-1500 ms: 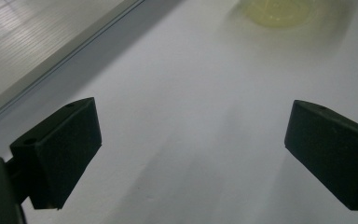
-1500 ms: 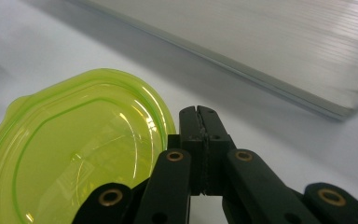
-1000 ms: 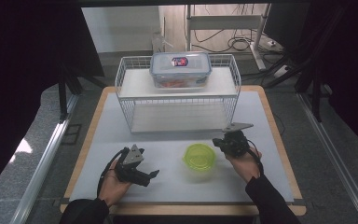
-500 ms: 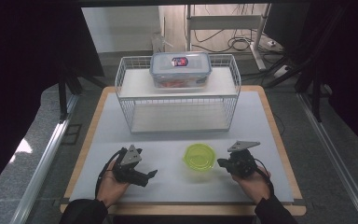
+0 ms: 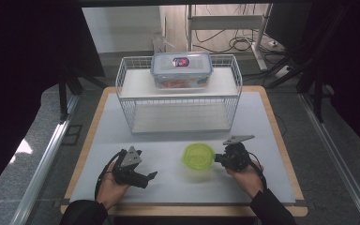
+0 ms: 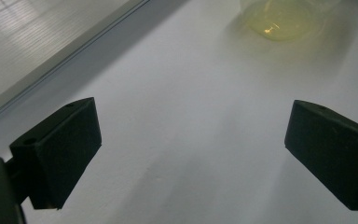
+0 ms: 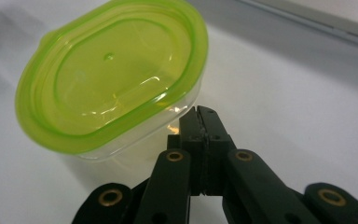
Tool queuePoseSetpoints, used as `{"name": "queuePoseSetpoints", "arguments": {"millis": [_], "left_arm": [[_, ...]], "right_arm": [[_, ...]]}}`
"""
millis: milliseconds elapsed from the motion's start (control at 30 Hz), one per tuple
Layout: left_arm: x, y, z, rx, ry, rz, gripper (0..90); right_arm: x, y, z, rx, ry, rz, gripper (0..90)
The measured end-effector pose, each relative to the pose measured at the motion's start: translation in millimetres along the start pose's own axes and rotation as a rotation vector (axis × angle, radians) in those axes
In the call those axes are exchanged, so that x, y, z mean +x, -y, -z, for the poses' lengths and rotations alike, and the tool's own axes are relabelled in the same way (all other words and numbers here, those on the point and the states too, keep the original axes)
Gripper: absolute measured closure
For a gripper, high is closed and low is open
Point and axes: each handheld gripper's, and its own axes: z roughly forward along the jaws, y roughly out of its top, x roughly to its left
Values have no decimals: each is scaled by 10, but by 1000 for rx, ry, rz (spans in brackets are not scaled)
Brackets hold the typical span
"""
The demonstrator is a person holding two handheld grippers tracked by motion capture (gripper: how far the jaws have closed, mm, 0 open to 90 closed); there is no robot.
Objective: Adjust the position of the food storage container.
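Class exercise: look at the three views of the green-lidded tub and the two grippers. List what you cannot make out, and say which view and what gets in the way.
- Contents of the green-lidded tub: the tinted lid blurs them in the right gripper view.
- Whether the right gripper, jaws shut, touches the tub's wall: too close to tell.
- Tub in the left gripper view: cut off by the top edge.
- Label on the clear box on the wire rack: too small in the high view.

Small clear plastic tub (image 5: pixel 198 156) with a lime-green oval lid (image 7: pixel 107 74), lid on, sitting upright on the white mat near the front edge, right of centre, just beside the right gripper.
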Motion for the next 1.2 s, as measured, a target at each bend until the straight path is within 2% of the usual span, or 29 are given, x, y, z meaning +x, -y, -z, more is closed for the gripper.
{"name": "queuePoseSetpoints", "arguments": {"millis": [433,600,733,833,867,900,1000,1033,1067,1100,1133,1200], "left_arm": [[-13,-1,-26,18,5,-8,34],[-5,2,-24,18,5,-3,34],[5,6,-8,13,10,3,34],[2,2,-1,16,10,0,34],[-6,-1,2,15,8,-5,33],[-14,-6,6,16,5,-13,33],[-44,14,26,25,1,-26,33],[-44,14,26,25,1,-26,33],[-45,26,32,30,4,-22,32],[-45,26,32,30,4,-22,32],[-39,39,31,36,8,-16,32],[-35,48,24,42,10,-14,32]], "right_arm": [[-157,-89,-200,5,-24,-25,899],[-189,-216,-365,2,-36,-2,899],[-194,-216,-359,11,-1,29,886],[-207,-209,-320,13,18,36,845],[-221,-200,-261,5,38,46,785],[-221,-200,-261,5,38,46,785],[-254,-153,-179,-2,72,65,658],[-254,-153,-179,-2,72,65,658],[-270,-123,-148,7,86,70,585],[-270,-123,-148,7,86,70,585],[-286,-87,-111,9,93,70,514],[-296,-52,-62,10,96,69,451]]}}
